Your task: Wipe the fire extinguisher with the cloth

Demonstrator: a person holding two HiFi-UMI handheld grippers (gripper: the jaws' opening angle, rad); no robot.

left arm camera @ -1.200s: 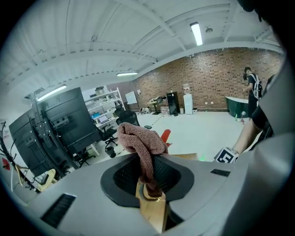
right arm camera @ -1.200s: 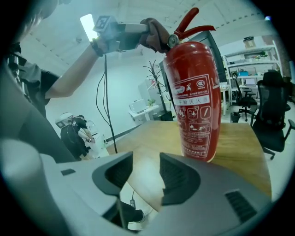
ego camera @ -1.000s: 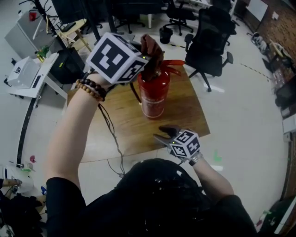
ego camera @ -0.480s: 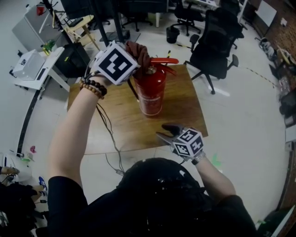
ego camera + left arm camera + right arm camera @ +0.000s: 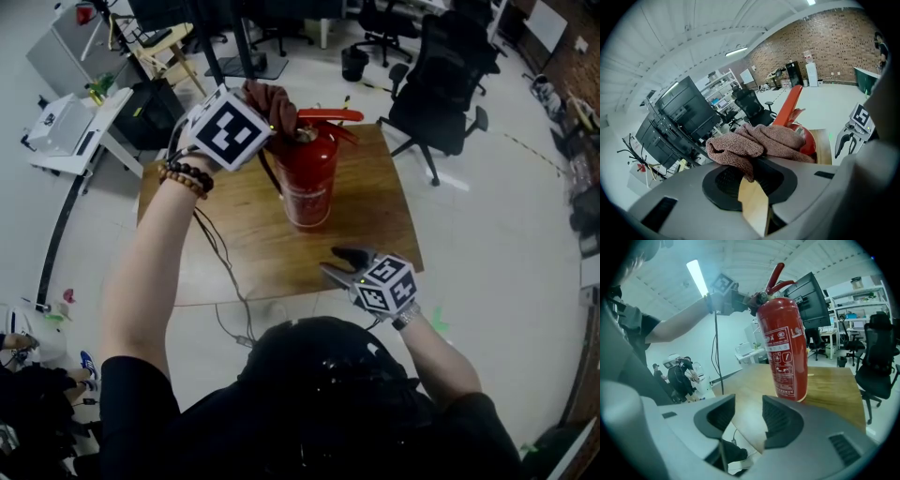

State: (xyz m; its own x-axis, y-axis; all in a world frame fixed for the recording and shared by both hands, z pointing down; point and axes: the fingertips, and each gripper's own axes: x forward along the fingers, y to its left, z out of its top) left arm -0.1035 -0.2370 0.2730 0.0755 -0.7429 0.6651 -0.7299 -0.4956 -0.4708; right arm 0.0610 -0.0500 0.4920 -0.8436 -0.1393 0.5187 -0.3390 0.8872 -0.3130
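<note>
You can see a label (image 5: 783, 363) with white print on the fire extinguisher (image 5: 780, 315), but its letters are too small and blurred to read. No other text is readable.

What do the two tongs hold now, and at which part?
The left tongs pinch the brown cloth by a hanging fold; the rest bunches above them. The right tongs are open and hold nothing.

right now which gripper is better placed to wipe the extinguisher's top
Left. The left gripper is shut on the cloth, right at the fire extinguisher top. The right gripper is open and empty, low by the table near edge, apart from the cylinder.
</note>
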